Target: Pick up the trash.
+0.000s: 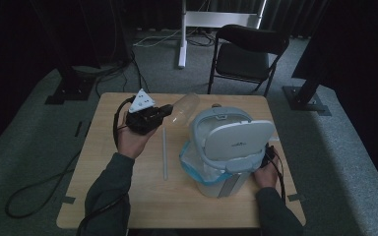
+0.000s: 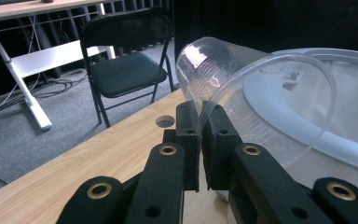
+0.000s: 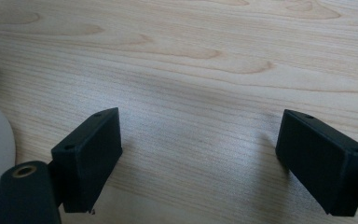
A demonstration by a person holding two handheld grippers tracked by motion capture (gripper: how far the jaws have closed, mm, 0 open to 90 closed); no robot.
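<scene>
Clear plastic is what we are gripping: a see-through cup (image 2: 242, 98), lying on its side in the air, its rim pinched between the two jaws of our left claw (image 2: 199, 135), which are clenched on the thin wall with barely a gap between them. In the high view the cup (image 1: 185, 108) is hanging above the far half of the counter (image 1: 142, 196), just beside the bin (image 1: 224, 147), with its open mouth turned toward our left claw (image 1: 163, 112) and its base pointing away. Our left hand (image 1: 134, 137) is wrapping the claw's body from below, and a grey three-cornered plate is sitting on top of it.

The bin is standing near the right side of the counter, its pale lid raised and leaning, a blue-edged liner folded over its rim. A thin clear straw (image 1: 165, 152) is lying flat on the wood between our left hand and the bin, apart from both.

Our right claw (image 3: 198, 154) is hovering low over bare wood grain, its jaws spread wide and grasping nothing; in the high view our right hand (image 1: 265, 174) is resting just beside the bin's right flank.

Beyond the counter a black folding chair (image 1: 248, 54) is standing on grey carpet, with a white frame (image 1: 216, 19) behind it.
</scene>
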